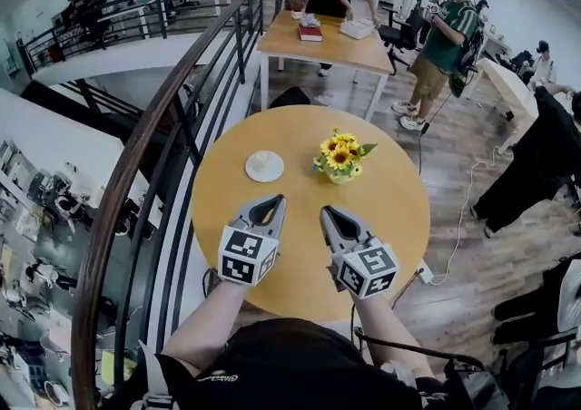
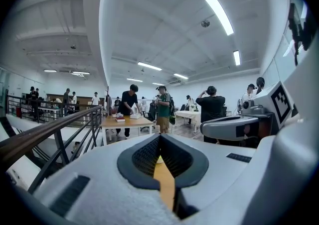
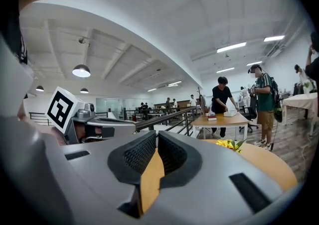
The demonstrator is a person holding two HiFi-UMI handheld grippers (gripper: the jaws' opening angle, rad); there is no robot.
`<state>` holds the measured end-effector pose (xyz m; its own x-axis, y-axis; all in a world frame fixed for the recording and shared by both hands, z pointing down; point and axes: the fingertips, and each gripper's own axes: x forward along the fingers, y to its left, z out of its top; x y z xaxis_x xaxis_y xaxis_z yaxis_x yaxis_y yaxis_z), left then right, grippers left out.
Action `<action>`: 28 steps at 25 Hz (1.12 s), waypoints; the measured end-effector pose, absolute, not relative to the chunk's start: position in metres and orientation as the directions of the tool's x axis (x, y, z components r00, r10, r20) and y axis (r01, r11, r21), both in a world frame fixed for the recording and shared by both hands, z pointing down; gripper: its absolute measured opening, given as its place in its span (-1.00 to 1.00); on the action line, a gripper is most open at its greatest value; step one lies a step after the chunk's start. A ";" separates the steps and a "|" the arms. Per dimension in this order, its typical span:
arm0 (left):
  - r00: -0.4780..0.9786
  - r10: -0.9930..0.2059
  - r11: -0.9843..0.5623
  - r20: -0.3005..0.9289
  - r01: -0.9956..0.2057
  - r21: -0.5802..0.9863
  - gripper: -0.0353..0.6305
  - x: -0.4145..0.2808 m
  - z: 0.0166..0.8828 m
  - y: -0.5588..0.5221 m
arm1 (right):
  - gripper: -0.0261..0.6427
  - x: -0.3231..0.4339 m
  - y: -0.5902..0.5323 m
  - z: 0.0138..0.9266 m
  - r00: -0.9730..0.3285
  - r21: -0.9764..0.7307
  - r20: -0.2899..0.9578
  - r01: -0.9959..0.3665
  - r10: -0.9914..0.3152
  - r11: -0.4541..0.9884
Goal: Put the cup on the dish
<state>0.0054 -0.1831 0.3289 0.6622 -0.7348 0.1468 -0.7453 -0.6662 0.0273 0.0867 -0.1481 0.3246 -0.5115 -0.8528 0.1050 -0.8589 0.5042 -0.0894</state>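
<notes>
On the round wooden table [image 1: 390,218] lies a white round dish [image 1: 264,165], seen from above; I cannot tell whether a cup stands on it. My left gripper [image 1: 277,200] hovers just near of the dish, jaws shut with nothing between them. My right gripper [image 1: 329,213] hangs beside it to the right, also shut and empty. In the left gripper view the jaw tips [image 2: 160,137] meet, and a small white shape shows beyond them. The right gripper view shows its tips [image 3: 156,134] together over the tabletop.
A small vase of sunflowers [image 1: 340,157] stands right of the dish, also in the right gripper view [image 3: 230,144]. A dark stair railing [image 1: 182,118] runs along the table's left side. Behind stands a rectangular table [image 1: 327,41] with books, and several people.
</notes>
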 end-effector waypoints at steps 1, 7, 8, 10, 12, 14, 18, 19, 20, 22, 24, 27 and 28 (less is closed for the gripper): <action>0.663 -0.734 -0.667 0.149 -0.745 0.028 -0.88 0.006 0.329 -0.182 | -0.86 0.086 -0.148 0.324 -0.513 -0.089 0.106 -0.858 -0.852 0.505; 0.667 -0.727 -0.671 0.166 -0.740 0.033 -0.88 0.000 0.339 -0.182 | -0.86 0.077 -0.151 0.328 -0.524 -0.082 0.119 -0.852 -0.843 0.518; 0.668 -0.725 -0.673 0.168 -0.739 0.033 -0.88 0.000 0.340 -0.182 | -0.86 0.076 -0.152 0.328 -0.527 -0.081 0.120 -0.850 -0.842 0.520; 0.671 -0.723 -0.676 0.167 -0.736 0.030 -0.88 0.002 0.340 -0.182 | -0.86 0.076 -0.153 0.329 -0.530 -0.082 0.120 -0.848 -0.840 0.524; 0.673 -0.721 -0.679 0.165 -0.733 0.025 -0.88 0.005 0.340 -0.182 | -0.86 0.076 -0.154 0.329 -0.532 -0.079 0.121 -0.847 -0.838 0.526; 0.675 -0.719 -0.681 0.166 -0.732 0.026 -0.88 0.006 0.341 -0.181 | -0.86 0.074 -0.155 0.330 -0.535 -0.069 0.124 -0.845 -0.835 0.531; 0.674 -0.717 -0.681 0.178 -0.732 0.032 -0.88 0.005 0.342 -0.183 | -0.86 0.071 -0.157 0.329 -0.541 -0.062 0.133 -0.841 -0.831 0.537; 0.675 -0.716 -0.681 0.180 -0.731 0.033 -0.88 0.005 0.342 -0.183 | -0.87 0.071 -0.158 0.330 -0.541 -0.062 0.137 -0.841 -0.830 0.538; 0.675 -0.715 -0.682 0.181 -0.731 0.033 -0.88 0.005 0.343 -0.184 | -0.87 0.071 -0.159 0.331 -0.540 -0.061 0.140 -0.841 -0.830 0.537; 0.675 -0.714 -0.682 0.184 -0.731 0.034 -0.88 0.005 0.345 -0.185 | -0.87 0.070 -0.160 0.333 -0.540 -0.062 0.144 -0.841 -0.829 0.537; 0.676 -0.713 -0.683 0.188 -0.730 0.035 -0.88 0.006 0.346 -0.184 | -0.87 0.071 -0.161 0.333 -0.539 -0.063 0.144 -0.842 -0.830 0.536; 0.676 -0.711 -0.683 0.193 -0.729 0.040 -0.88 0.010 0.346 -0.181 | -0.87 0.076 -0.159 0.330 -0.537 -0.065 0.140 -0.843 -0.832 0.534; 0.676 -0.711 -0.683 0.194 -0.730 0.042 -0.88 0.011 0.346 -0.181 | -0.87 0.077 -0.159 0.330 -0.537 -0.066 0.141 -0.843 -0.832 0.533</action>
